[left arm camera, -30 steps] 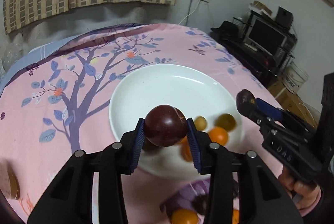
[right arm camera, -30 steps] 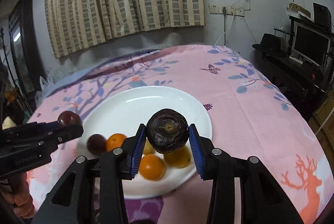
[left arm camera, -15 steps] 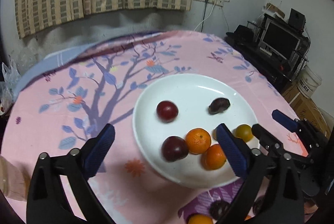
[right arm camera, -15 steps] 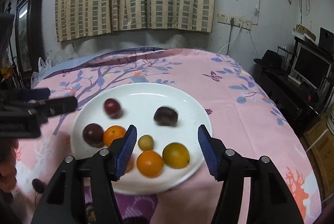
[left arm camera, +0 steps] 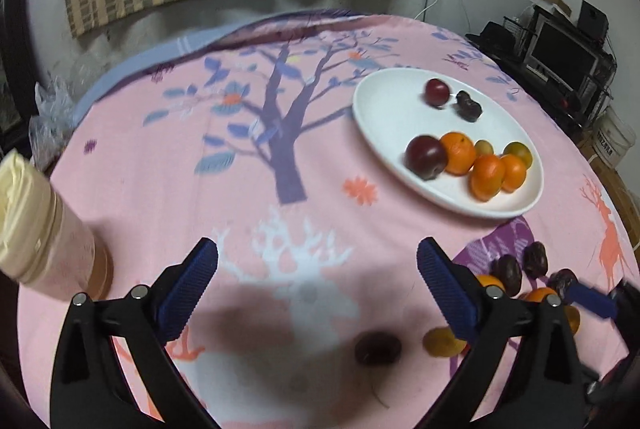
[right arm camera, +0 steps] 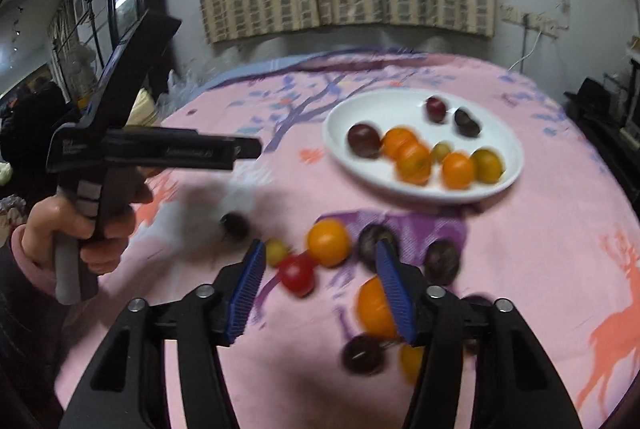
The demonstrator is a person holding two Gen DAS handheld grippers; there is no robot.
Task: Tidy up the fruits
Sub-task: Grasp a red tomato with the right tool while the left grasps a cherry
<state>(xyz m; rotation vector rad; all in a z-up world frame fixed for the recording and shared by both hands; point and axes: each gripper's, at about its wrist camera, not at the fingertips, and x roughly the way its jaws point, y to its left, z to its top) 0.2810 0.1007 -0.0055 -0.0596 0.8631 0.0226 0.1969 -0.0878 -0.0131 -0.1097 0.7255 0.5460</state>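
Both ribbed blue-padded claws, left gripper (left arm camera: 318, 287) spread wide and right gripper (right arm camera: 320, 287) just narrowing, hang released and empty; the glossy round white plate (right arm camera: 340, 121) at two o'clock holds smooth plums and oranges

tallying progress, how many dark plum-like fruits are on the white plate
3: two dark fruits side by side toward the plate's far edge, one nearer, touching the oranges.

Dim indoor light, from overhead. Strong fisheye bend + black vignette at corners. Motion blur on tablecloth (left arm camera: 248, 189), worst in right wrist view: loose fruit (right arm camera: 328, 241) smeared. Soft shadows under left gripper (left arm camera: 318, 261). No glare.
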